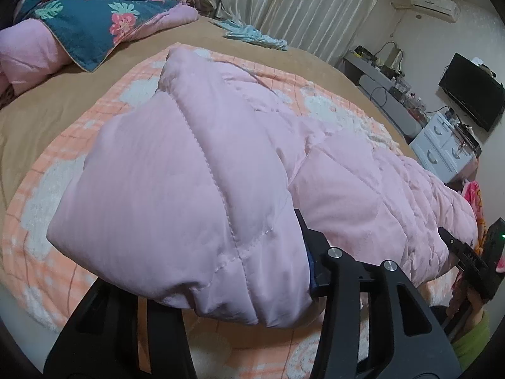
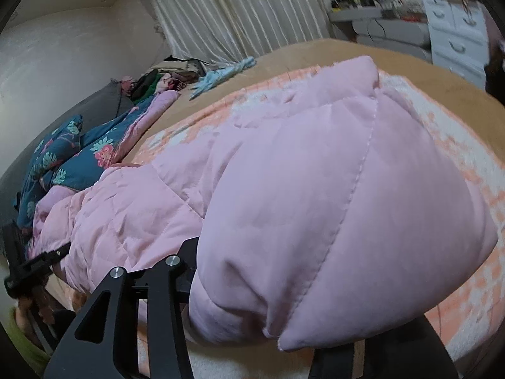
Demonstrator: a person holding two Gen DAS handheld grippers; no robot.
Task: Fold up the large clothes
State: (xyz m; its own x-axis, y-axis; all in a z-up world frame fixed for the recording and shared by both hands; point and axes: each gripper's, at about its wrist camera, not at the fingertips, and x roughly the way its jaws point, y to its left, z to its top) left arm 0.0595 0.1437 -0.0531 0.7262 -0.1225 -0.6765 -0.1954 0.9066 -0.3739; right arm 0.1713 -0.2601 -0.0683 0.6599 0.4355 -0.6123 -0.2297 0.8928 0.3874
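While the pink padded coat (image 1: 195, 170) drapes over both, left gripper (image 1: 221, 284) fingers part-open around its fold, right gripper (image 2: 268, 300) likewise.

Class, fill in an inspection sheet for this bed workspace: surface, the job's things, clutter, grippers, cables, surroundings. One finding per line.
Surface: bed with tan cover, an orange-and-white patterned blanket spread over it.
Job's things: pink quilted coat lying on the blanket, its near edge bunched over both grippers.
Clutter: teal floral quilt and light blue garment at the far side; clothes pile by the curtain.
Grippers: left gripper and right gripper each have coat fabric between the fingers; the fingertips are hidden, so grip cannot be told.
Cables: wires on the grey desk.
Surroundings: curtain, air conditioner, wall television, white drawer unit.
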